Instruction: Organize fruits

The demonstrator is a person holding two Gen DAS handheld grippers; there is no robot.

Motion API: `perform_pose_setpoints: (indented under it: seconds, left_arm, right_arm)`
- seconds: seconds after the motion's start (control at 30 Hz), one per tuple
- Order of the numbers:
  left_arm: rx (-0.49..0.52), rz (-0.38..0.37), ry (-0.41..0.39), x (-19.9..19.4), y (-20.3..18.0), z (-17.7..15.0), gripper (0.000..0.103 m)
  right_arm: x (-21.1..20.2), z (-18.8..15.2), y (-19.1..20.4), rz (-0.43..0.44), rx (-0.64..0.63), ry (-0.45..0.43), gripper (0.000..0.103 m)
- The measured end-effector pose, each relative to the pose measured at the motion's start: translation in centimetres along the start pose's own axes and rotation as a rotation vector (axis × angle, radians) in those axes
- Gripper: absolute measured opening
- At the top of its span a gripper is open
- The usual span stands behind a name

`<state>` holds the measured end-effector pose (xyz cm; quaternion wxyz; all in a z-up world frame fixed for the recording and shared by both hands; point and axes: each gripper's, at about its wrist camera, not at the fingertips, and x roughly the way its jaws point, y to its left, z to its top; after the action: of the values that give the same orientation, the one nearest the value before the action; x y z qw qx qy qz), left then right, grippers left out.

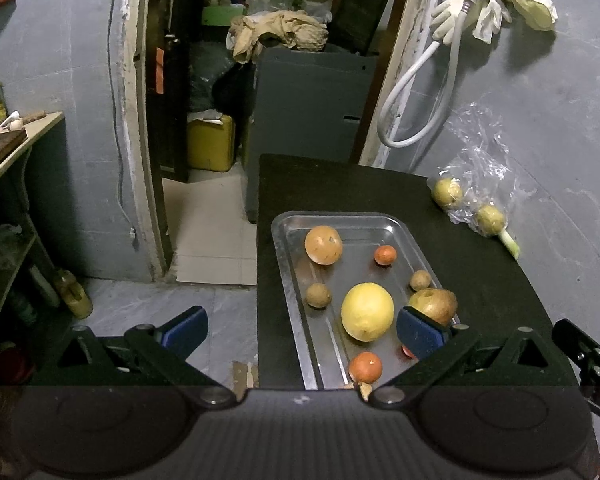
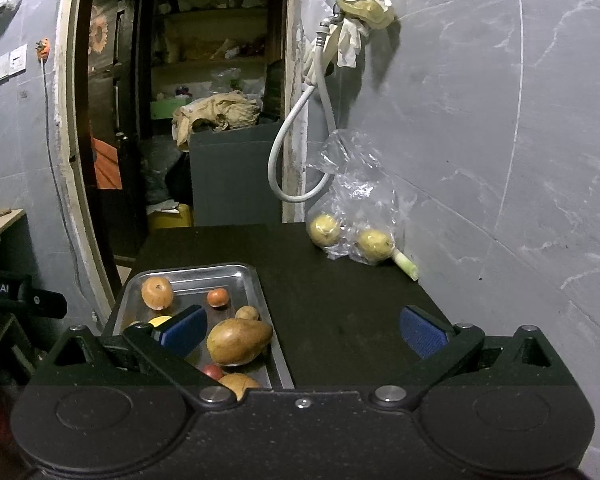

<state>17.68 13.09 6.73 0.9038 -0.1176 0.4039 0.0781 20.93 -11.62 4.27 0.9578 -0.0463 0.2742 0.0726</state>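
Steel tray [image 1: 288,240]: lemon [image 1: 367,312], mixed fruit | plastic bag [image 2: 356,184]: two guavas [image 2: 324,229]

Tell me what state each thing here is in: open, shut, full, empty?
Left gripper: open, holding nothing.
Right gripper: open, holding nothing.
Metal tray: flat on the black table, loaded with loose fruit.
Big yellow fruit: lying in the tray, untouched.
Plastic bag: open at the top, two yellow-green fruits inside, against the wall.
White hose: hanging looped from the wall tap.
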Motion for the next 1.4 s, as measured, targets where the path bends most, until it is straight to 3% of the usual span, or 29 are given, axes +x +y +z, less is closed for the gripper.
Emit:
perform_pose_setpoints:
  seconds: [0.67, 0.93, 1.4]
  left_arm:
    - [-0.038, 0.049, -0.033, -2.2, -1.1, -1.7, 0.103]
    - [-0.052, 0.039, -0.1, -4.2, -2.4, -3.9, 0.103]
    - [-0.05, 0.06, -0.146, -7.4, -4.0, -7.2, 0.102]
  right_arm:
    - [-1.3, -1.3, -1.2, 0.087, -0.024, -0.028, 0.102]
    - [-2.8, -1.4, -2.0, 0.119, -0.059, -0.056, 0.102]
    - [-5.4, -2.1, -3.4, 0.162, -0.089, -0.099, 0.102]
